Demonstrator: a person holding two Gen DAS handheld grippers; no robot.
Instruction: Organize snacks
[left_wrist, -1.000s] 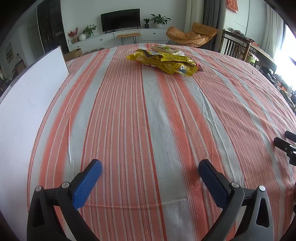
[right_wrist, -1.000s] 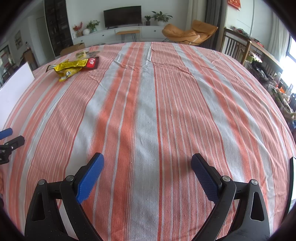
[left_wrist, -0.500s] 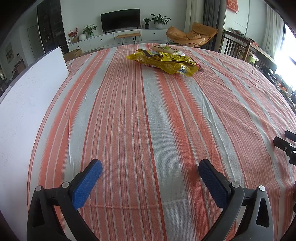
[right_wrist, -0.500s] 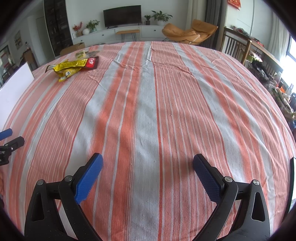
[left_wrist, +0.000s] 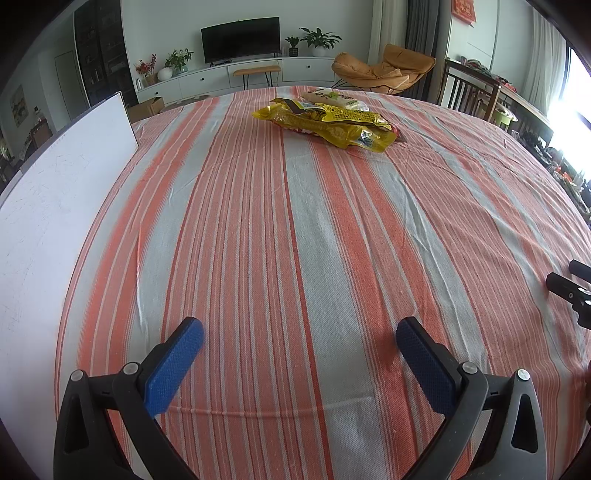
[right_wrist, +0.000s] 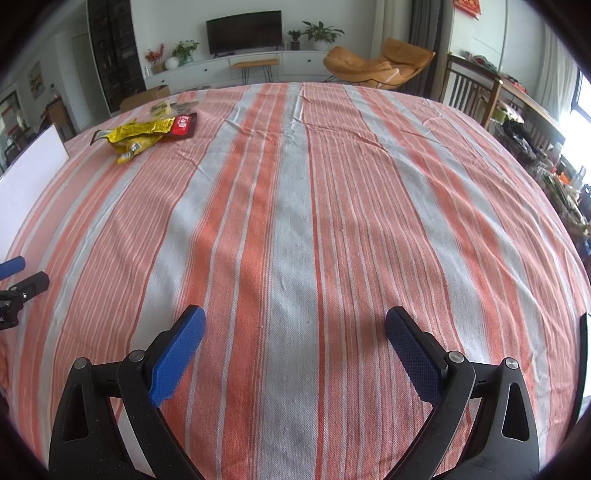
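Note:
A pile of snack packets lies at the far side of the striped table: a yellow bag (left_wrist: 332, 123) on top, with a pale packet (left_wrist: 332, 99) behind it. In the right wrist view the yellow bag (right_wrist: 136, 134) sits far left beside a red packet (right_wrist: 183, 125). My left gripper (left_wrist: 299, 336) is open and empty, low over the near table. My right gripper (right_wrist: 294, 325) is open and empty too, near the table's front. Each gripper shows at the edge of the other's view: the right gripper (left_wrist: 570, 290) and the left gripper (right_wrist: 16, 286).
The table wears an orange and grey striped cloth (left_wrist: 295, 221). A white board (left_wrist: 55, 206) stands along the left edge and also shows in the right wrist view (right_wrist: 26, 173). Wooden chairs (right_wrist: 469, 92) stand at the far right.

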